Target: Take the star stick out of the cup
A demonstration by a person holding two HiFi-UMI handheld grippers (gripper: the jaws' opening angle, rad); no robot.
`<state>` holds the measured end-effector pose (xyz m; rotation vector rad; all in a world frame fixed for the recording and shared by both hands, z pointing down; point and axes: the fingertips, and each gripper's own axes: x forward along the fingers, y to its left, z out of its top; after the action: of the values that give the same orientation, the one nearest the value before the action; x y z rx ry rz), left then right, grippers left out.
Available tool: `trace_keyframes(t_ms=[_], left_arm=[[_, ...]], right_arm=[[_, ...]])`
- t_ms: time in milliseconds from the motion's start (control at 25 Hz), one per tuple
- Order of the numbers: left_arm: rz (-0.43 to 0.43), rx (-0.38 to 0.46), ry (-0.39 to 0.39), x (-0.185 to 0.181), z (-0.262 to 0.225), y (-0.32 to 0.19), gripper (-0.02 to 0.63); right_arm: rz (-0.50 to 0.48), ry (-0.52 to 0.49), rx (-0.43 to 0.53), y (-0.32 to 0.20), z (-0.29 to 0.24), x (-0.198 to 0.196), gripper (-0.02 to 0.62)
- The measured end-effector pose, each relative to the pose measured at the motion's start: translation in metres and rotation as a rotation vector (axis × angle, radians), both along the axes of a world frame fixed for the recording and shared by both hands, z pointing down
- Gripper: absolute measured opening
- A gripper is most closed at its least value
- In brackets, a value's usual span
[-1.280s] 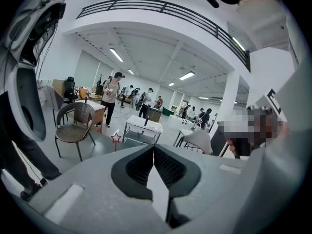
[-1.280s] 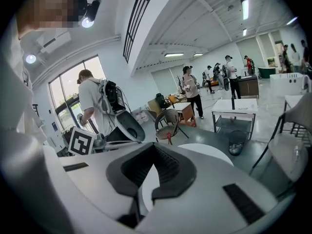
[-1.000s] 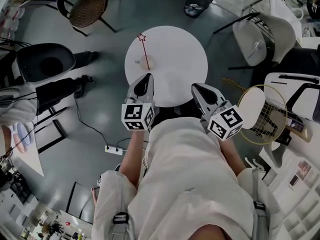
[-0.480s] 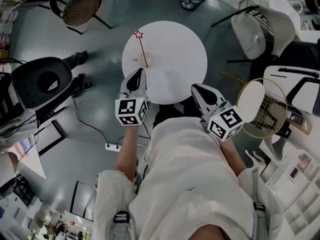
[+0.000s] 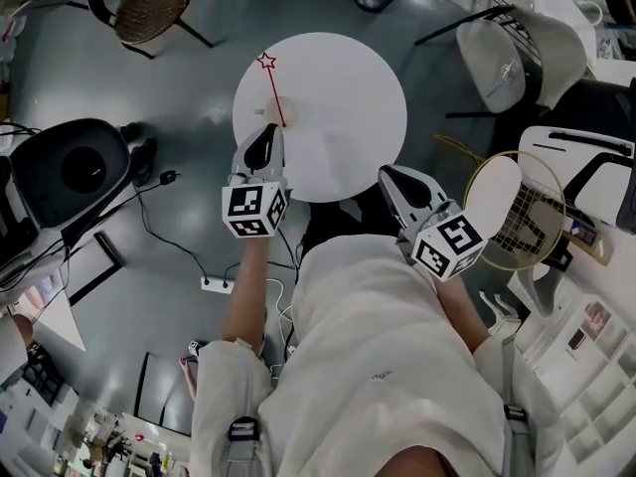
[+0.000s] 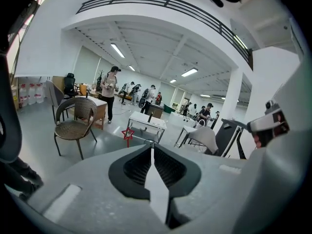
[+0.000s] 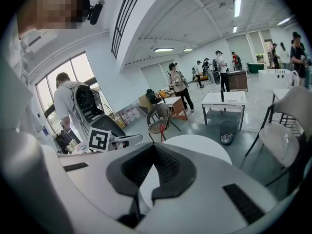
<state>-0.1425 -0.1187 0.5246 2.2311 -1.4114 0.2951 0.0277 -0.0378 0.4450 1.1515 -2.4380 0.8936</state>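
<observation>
Honestly, with the fingers of my left gripper (image 5: pixel 263 145) and right gripper (image 5: pixel 391 176) both closed on nothing, I worry that coming in unopened would bump the light cup (image 5: pixel 285 111) near the left edge of the worktop (image 5: pixel 348 92) and topple the star stick (image 5: pixel 274 91) leaning in it.

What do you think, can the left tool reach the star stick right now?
Probably yes: the left tool sits just short of the star stick in its cup, with nothing between them on the table. Its jaws are shut, so they would have to open first.
</observation>
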Motion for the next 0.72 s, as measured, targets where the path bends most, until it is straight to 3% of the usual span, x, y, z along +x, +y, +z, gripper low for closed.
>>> trace_keyframes(t_ms=[480, 720], left_arm=[[-0.02, -0.015, 0.034, -0.002, 0.019, -0.013, 0.011], [-0.018, -0.053, -0.002, 0.001, 0.039, -0.014, 0.015]], right_arm=[[0.022, 0.006, -0.021, 0.004, 0.005, 0.005, 0.008], [0.017, 0.007, -0.01, 0.001, 0.006, 0.002, 0.008]])
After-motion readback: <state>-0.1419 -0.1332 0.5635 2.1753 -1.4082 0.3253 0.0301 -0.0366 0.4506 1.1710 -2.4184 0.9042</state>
